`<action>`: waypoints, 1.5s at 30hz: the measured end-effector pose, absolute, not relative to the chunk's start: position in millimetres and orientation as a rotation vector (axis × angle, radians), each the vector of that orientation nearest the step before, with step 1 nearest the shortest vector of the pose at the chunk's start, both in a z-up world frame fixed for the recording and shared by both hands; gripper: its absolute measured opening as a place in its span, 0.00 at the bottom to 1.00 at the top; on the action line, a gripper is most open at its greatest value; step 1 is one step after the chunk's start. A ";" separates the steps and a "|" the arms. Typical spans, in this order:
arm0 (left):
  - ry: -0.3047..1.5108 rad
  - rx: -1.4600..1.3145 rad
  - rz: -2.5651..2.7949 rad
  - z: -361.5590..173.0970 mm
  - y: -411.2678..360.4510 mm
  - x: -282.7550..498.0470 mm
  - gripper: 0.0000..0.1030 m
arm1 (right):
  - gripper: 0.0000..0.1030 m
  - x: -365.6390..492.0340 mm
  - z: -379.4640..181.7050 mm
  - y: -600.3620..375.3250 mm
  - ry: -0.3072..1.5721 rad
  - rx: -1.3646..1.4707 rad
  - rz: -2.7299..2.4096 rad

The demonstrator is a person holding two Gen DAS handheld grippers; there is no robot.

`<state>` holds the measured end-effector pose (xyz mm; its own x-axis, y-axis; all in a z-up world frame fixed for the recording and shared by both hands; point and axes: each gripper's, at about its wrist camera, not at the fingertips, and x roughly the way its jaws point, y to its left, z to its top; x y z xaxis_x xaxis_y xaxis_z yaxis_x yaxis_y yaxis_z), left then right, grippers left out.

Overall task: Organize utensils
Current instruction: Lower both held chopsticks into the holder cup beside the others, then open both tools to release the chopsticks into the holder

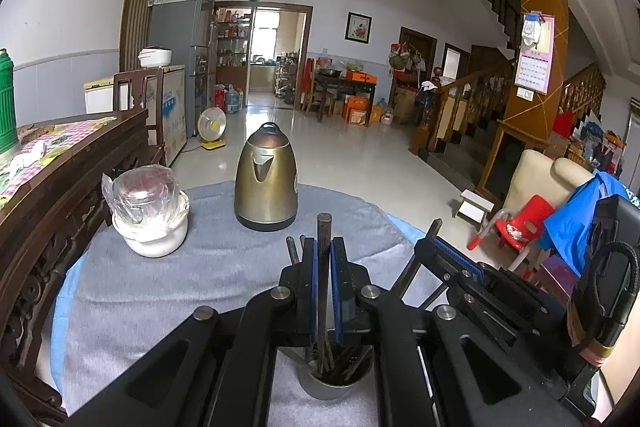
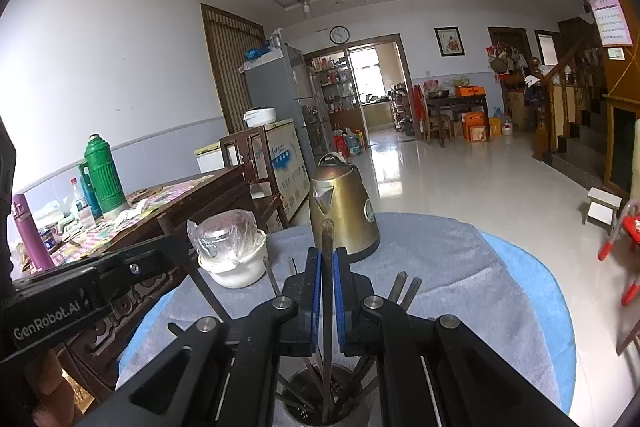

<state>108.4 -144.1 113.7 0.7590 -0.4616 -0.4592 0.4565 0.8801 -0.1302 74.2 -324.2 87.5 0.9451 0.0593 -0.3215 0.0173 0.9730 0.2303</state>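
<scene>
Chopsticks mostly stand in the steel cup [image 1: 334, 385] on the grey cloth [image 1: 160, 291]. Left gripper [image 1: 323, 291] clamps one dark, square-ended chopstick [image 1: 323, 227] above the cup; right gripper [image 2: 327, 301] clamps another [image 2: 327, 239]. Judged: both sticks only remain to be dropped in.

Right gripper [image 2: 324, 267], blue pads clamped on an upright dark chopstick [image 2: 327, 291] whose lower end stands in a metal utensil cup [image 2: 298, 413] among other sticks, on a grey cloth [image 2: 460, 267] before a brass-coloured kettle [image 2: 344, 215].
</scene>
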 end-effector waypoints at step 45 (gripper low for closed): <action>0.596 0.199 -0.186 77.0 -79.0 45.0 0.90 | 0.62 -3.3 81.4 -317.3 0.413 0.287 0.083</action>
<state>45.0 -79.0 77.0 0.8119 -0.1152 -0.5723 0.2298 0.9642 0.1319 -3.3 -317.3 81.4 0.9131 0.1376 -0.3838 -0.0215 0.9563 0.2916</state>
